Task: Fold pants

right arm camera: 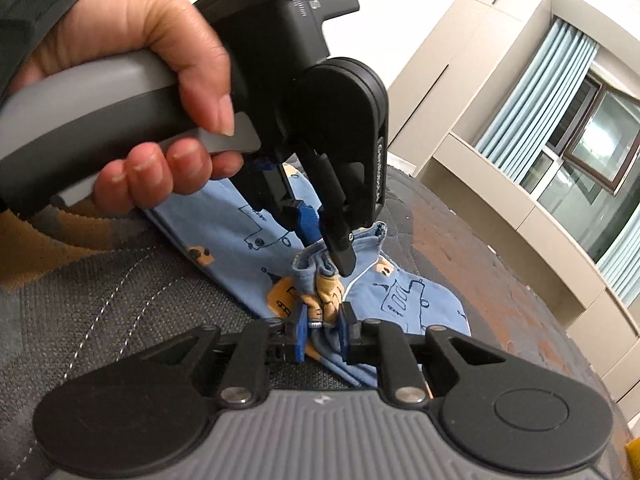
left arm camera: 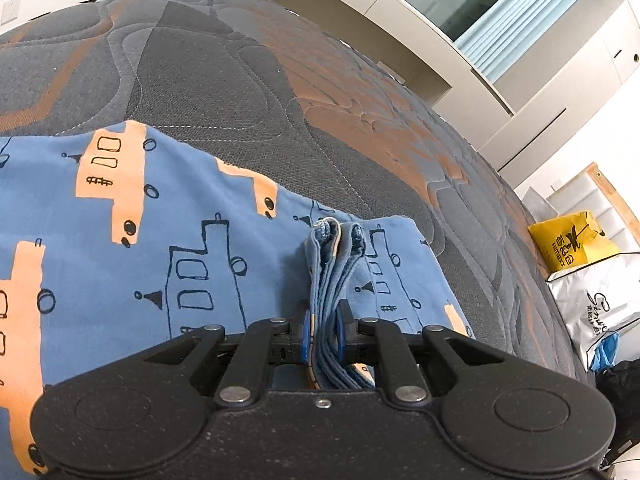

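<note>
Both grippers clamped on bunched edge layers of pants [left arm camera: 120, 248], spread on mattress [left arm camera: 240, 80]: left gripper [left arm camera: 325, 332] and right gripper [right arm camera: 323, 330] jaws pinching adjacent folds, keeping stacked layers aligned for folding.

The left wrist view sits low over the pants [left arm camera: 120, 240], looking forward across the mattress [left arm camera: 240, 80] toward the window [left arm camera: 500, 4]. The right wrist view is just as close, facing the left gripper [right arm camera: 328, 248] — both share the pants, mattress and window wall.
</note>
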`<control>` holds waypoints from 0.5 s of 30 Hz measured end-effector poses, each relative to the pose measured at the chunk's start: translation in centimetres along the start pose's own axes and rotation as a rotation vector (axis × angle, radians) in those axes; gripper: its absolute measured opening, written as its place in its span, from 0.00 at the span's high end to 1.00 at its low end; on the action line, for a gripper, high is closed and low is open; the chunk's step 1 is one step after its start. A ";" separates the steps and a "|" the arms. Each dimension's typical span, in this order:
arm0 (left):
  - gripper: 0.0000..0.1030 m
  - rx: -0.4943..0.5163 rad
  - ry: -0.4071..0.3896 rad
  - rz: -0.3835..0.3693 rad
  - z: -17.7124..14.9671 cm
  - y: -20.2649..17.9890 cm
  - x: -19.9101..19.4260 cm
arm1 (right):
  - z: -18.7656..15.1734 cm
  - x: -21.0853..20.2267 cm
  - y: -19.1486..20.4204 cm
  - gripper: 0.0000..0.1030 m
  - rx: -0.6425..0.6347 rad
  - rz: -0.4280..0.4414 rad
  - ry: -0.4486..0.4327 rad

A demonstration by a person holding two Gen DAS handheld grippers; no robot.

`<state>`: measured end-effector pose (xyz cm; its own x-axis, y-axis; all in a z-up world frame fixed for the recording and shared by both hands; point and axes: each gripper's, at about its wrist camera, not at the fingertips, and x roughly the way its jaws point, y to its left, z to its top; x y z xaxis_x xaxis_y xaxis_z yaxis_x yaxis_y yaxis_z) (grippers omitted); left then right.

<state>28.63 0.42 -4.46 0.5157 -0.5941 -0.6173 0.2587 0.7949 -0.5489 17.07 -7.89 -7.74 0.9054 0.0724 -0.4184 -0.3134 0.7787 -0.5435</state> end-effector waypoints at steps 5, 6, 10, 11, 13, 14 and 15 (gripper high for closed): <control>0.87 0.002 0.000 0.000 0.0 0.0 0.0 | -0.2 -0.4 0.6 0.84 -0.014 -0.011 -0.001; 0.87 0.002 0.001 0.001 0.0 0.0 0.0 | -0.2 -0.3 0.7 0.84 -0.012 -0.010 0.000; 0.86 0.002 0.001 0.004 0.0 -0.1 0.0 | -0.3 -0.2 0.4 0.84 -0.002 -0.002 0.000; 0.86 0.003 0.002 0.005 0.0 -0.1 0.0 | -0.3 -0.1 0.4 0.84 -0.002 -0.001 0.000; 0.86 0.004 0.003 0.008 0.0 -0.2 -0.1 | -0.3 0.0 0.3 0.84 -0.001 -0.001 0.000; 0.86 0.005 0.004 0.010 0.0 -0.2 0.0 | -0.3 0.0 0.3 0.84 -0.001 0.000 0.000; 0.86 0.006 0.004 0.012 0.0 -0.2 0.0 | -0.2 -0.2 0.0 0.84 0.001 0.002 0.000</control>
<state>28.59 0.27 -4.28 0.5155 -0.5852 -0.6260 0.2579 0.8026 -0.5379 16.86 -8.01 -7.83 0.9048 0.0741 -0.4192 -0.3150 0.7790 -0.5421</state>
